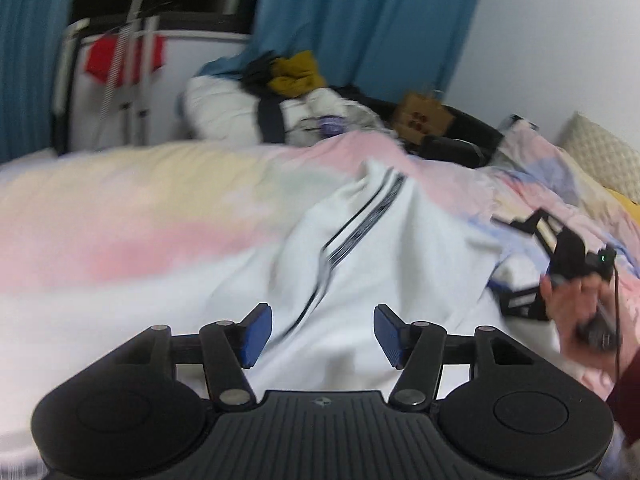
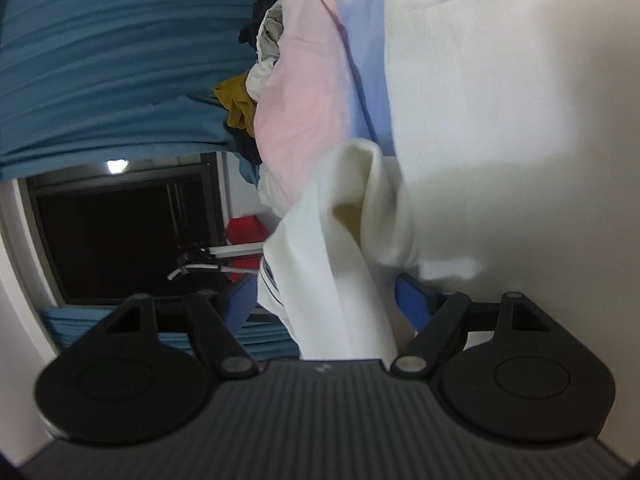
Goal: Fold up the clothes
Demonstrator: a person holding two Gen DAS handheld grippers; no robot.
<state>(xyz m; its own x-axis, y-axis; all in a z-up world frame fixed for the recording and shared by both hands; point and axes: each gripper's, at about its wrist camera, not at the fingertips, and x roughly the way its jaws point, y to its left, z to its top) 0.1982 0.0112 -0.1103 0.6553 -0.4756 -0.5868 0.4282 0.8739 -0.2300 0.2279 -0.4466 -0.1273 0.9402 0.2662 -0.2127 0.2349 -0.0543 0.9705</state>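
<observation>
At the bottom of the left wrist view, the left gripper [image 1: 323,334] is seen with its blue ribbed pads spread apart and nothing between them; it is poised just above the white soft knit garment with dark stripes [image 1: 360,248], probably to pick a fresh hold. The garment is spread in loose folds over the pastel pink, yellow and blue quilted bed cover [image 1: 120,216], which fills the middle of that frame. At the right edge, the right gripper [image 1: 520,264] is carried in a hand [image 1: 576,304] beside the garment's edge. In the right wrist view, which is rolled sideways, a thick bunched fold of the white cloth is seen between the wide-set jaws; whether it is pinched cannot be told. At upper centre a heap of unfolded clothes [image 1: 296,92], mustard, dark and white, is left against the teal pleated curtain [image 1: 360,20].
</observation>
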